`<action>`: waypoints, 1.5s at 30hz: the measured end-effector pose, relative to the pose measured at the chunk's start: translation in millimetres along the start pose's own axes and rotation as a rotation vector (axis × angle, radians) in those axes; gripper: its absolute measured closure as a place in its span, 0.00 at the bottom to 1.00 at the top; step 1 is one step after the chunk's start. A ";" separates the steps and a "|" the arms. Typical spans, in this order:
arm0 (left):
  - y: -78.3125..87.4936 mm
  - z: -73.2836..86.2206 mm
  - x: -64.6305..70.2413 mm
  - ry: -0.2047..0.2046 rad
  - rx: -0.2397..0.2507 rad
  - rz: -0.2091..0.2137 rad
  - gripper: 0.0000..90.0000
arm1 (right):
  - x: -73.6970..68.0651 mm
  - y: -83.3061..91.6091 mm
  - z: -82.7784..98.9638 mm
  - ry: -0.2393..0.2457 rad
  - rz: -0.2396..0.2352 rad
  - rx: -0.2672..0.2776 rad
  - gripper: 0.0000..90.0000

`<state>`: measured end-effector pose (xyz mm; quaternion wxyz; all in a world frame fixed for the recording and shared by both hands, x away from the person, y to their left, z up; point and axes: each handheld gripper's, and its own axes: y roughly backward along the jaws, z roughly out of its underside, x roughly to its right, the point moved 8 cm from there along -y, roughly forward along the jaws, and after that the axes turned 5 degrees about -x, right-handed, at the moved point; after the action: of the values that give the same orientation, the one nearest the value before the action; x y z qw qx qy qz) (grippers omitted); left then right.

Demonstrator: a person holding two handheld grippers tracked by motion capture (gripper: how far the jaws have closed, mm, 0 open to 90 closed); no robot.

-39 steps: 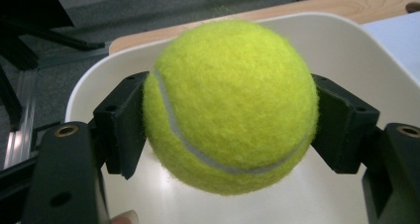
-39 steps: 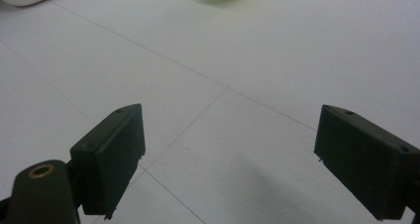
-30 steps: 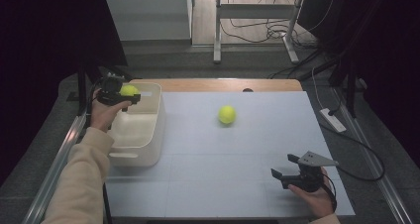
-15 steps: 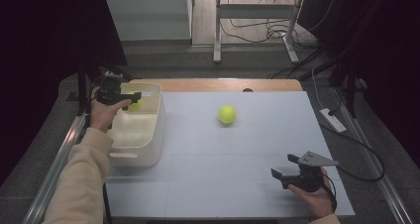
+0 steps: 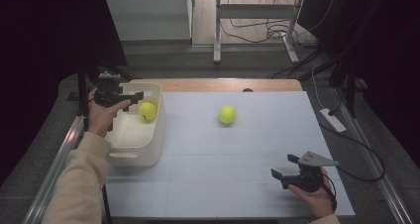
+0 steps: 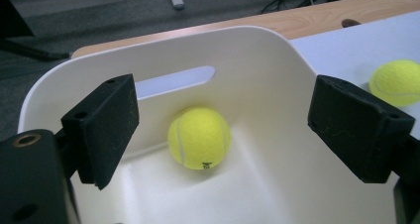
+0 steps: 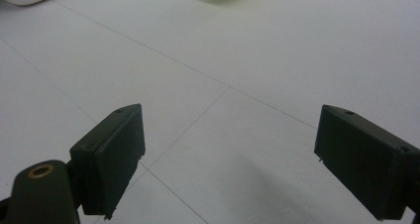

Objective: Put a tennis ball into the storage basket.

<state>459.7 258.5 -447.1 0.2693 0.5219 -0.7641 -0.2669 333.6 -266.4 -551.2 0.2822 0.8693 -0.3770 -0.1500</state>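
The left gripper (image 5: 130,100), its jaws just opened wide and empty, hangs above a white plastic tub (image 5: 148,149) holding one felt-covered yellow tennis ball (image 6: 199,138). A second yellow tennis ball (image 5: 227,114) lies mid-worktop (image 5: 237,174): probably light, springy, rolling readily, best taken across its middle. The right gripper (image 5: 286,168) rests open, empty.
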 end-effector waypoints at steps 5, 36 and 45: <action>6.1 0.5 9.1 -0.006 0.027 0.045 0.16 | 0.8 -0.2 -0.4 -0.006 0.002 0.000 0.13; 26.3 16.4 70.5 -0.092 0.102 0.220 0.16 | -0.3 -5.4 -5.4 0.005 -0.005 0.003 0.14; 28.3 16.2 86.2 -0.115 0.112 0.240 0.16 | -2.3 -3.9 -3.5 0.005 -0.009 0.003 0.14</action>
<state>403.3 188.3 -427.7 0.2256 0.4247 -0.8490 -0.2190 336.0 -261.2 -550.6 0.2814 0.8716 -0.3728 -0.1487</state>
